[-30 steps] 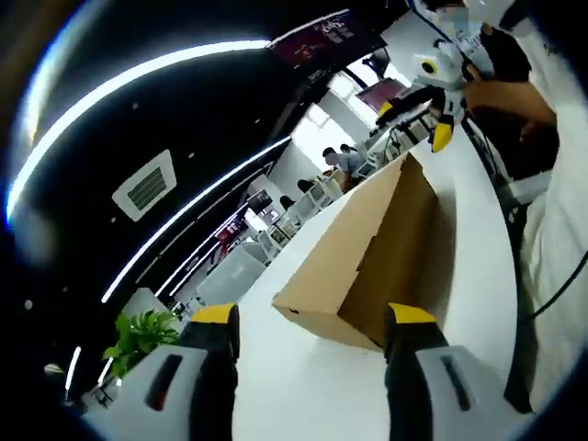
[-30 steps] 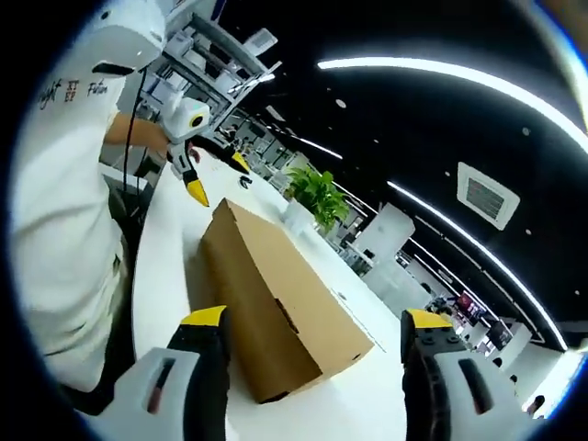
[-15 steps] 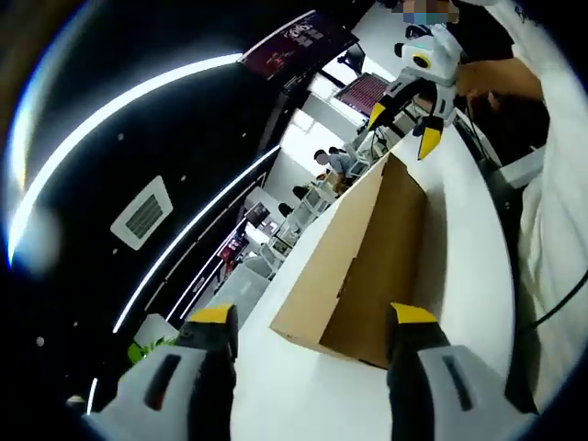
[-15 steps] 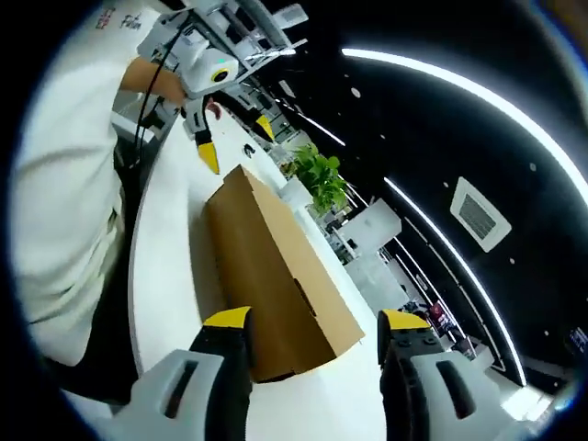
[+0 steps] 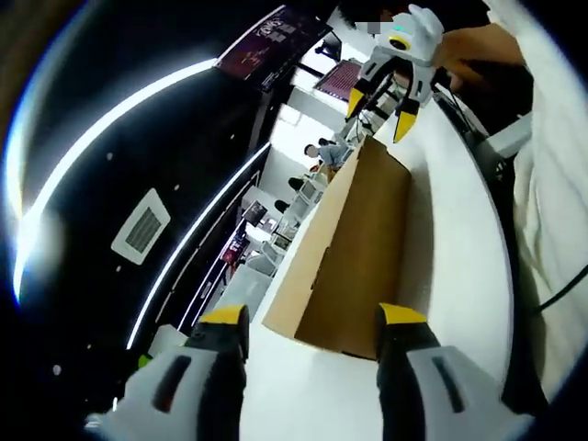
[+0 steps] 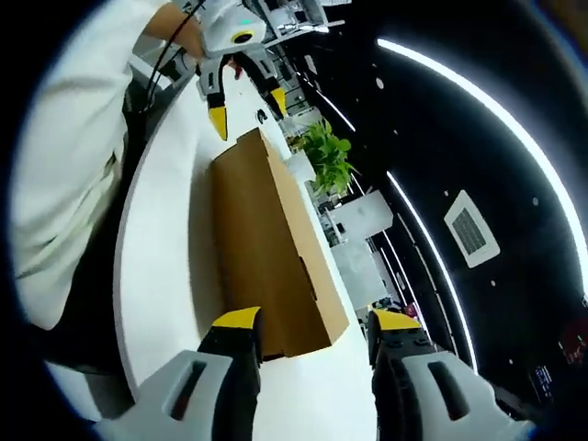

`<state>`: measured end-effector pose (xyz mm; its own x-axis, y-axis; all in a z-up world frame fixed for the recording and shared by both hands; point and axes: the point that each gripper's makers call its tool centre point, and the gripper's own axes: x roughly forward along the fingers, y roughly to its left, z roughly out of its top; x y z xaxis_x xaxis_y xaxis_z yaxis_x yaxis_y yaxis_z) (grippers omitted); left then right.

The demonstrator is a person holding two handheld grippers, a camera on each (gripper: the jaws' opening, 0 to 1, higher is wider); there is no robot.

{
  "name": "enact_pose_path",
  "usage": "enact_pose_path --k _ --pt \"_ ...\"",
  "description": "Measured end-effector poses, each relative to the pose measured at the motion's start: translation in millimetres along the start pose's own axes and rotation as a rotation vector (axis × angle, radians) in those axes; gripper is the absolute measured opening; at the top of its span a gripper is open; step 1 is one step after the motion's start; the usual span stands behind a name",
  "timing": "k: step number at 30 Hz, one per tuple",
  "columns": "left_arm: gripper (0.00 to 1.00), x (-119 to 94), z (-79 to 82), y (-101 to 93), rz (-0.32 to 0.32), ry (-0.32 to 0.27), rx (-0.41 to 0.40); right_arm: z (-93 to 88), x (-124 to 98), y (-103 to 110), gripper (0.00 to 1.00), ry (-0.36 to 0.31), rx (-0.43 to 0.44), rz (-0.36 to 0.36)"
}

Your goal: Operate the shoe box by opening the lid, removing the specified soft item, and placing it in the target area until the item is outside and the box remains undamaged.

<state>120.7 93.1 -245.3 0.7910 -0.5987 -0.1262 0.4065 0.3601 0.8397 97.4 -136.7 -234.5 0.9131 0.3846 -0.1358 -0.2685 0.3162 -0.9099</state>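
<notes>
A long brown cardboard shoe box [image 5: 354,243] lies on the white table [image 5: 450,239] with its lid down. My left gripper [image 5: 312,317] stands open just short of the box's near end, touching nothing. In the same view my right gripper [image 5: 379,110], held by a hand, hangs open above the far end. From the right gripper view the box [image 6: 262,243] runs away from my open right gripper [image 6: 316,320], whose yellow tips flank its near end. The left gripper [image 6: 248,108] hovers open past the far end. The soft item is hidden.
A person in a white shirt [image 6: 69,184] stands along the table's edge beside the box. A potted green plant [image 6: 329,161] sits beyond the box on its far side. People sit at desks [image 5: 326,156] in the background under a dark ceiling with light strips.
Both cameras have tilted and drawn a little closer to the box ends, so the box looks longer. The right gripper's jaws have narrowed slightly. The box has not moved.
</notes>
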Motion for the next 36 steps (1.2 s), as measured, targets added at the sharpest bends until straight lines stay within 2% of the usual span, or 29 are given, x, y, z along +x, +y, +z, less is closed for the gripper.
enact_pose_path --k 3,4,8,11,14,20,22,27,28,29,31,32,36 --pt "0.44 0 0.5 -1.6 0.001 -0.004 -0.001 6.7 5 2 0.43 0.0 -0.013 -0.004" --pt "0.43 -1 0.5 -0.9 0.009 -0.002 0.004 -6.5 -1 1 0.43 0.001 -0.014 -0.005" --pt "0.43 -1 0.1 6.5 0.055 0.019 0.037 -9.6 -2 0 0.39 0.015 -0.036 -0.007" --pt "0.43 1 -1.7 2.5 0.036 0.033 0.023 -11.2 3 3 0.37 0.037 -0.056 -0.009" --pt "0.41 2 -3.6 -3.2 0.02 0.044 0.051 -10.5 4 4 0.37 0.039 -0.058 -0.008" --pt "0.39 2 -7.5 -5.4 0.025 0.063 0.106 -7.8 6 5 0.36 0.032 -0.059 -0.011" --pt "0.39 4 -9.1 -7.7 0.021 0.077 0.139 -8.9 7 5 0.3 0.034 -0.061 -0.013" --pt "0.39 6 -13.9 -7.5 0.039 0.103 0.179 -6.9 9 6 0.32 0.019 -0.041 -0.023" --pt "0.39 6 -14.5 -6.5 0.043 0.106 0.175 -10.4 11 8 0.32 0.022 -0.042 -0.02" --pt "0.38 5 -17.8 -5.4 0.039 0.106 0.153 -33.0 19 14 0.32 0.028 -0.03 -0.004" --pt "0.35 5 -17.3 -5.4 0.038 0.105 0.155 -35.1 20 14 0.33 0.034 -0.042 -0.003" --pt "0.32 4 -17.2 -5.2 0.039 0.106 0.159 -27.8 18 13 0.33 0.042 -0.072 -0.009" --pt "0.3 5 -16.6 -2.0 0.056 0.116 0.151 -13.9 15 16 0.33 0.054 -0.098 -0.003"
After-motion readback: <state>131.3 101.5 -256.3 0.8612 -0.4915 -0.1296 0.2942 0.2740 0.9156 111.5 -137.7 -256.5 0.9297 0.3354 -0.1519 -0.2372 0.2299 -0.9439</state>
